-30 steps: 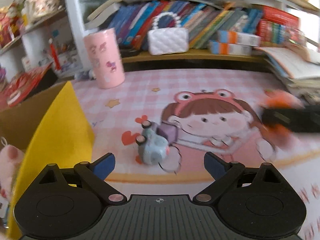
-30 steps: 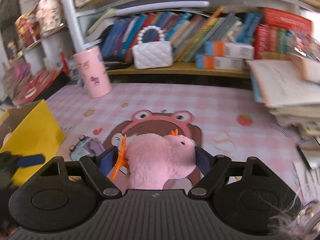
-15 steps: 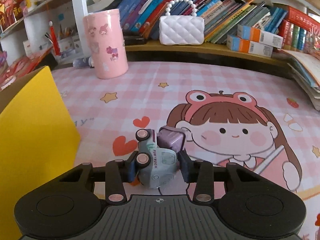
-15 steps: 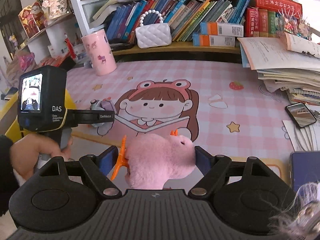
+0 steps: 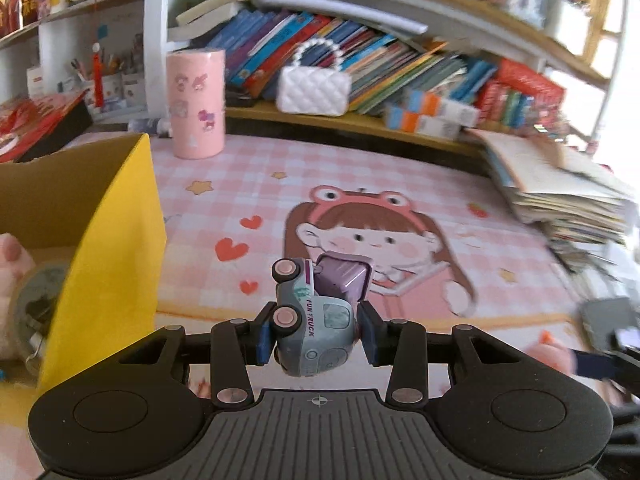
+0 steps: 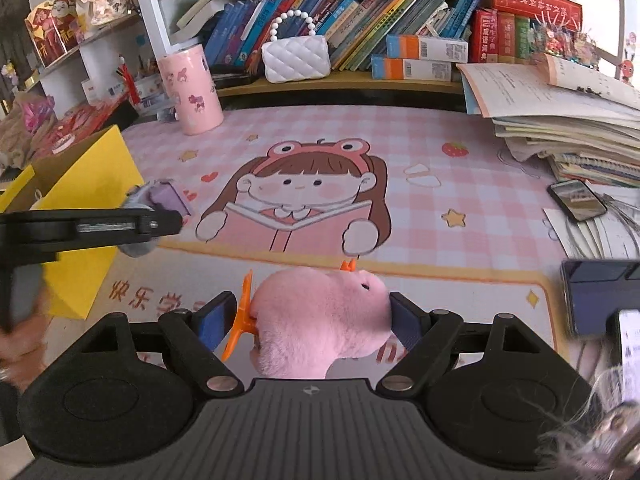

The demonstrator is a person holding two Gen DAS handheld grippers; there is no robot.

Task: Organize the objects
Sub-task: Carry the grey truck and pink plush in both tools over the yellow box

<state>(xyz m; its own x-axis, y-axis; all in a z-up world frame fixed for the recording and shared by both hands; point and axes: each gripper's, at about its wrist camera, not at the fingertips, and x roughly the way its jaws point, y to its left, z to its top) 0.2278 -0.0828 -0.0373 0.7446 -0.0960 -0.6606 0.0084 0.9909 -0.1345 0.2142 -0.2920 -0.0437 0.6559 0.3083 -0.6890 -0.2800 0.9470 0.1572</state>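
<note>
At lower centre of the left wrist view, the left gripper (image 5: 316, 338) clamped the toy truck (image 5: 314, 320) by its rigid, smooth sides. Beside the yellow box (image 5: 116, 248), the right gripper (image 6: 310, 320) grasped the soft, compressible pink plush (image 6: 320, 320).
</note>
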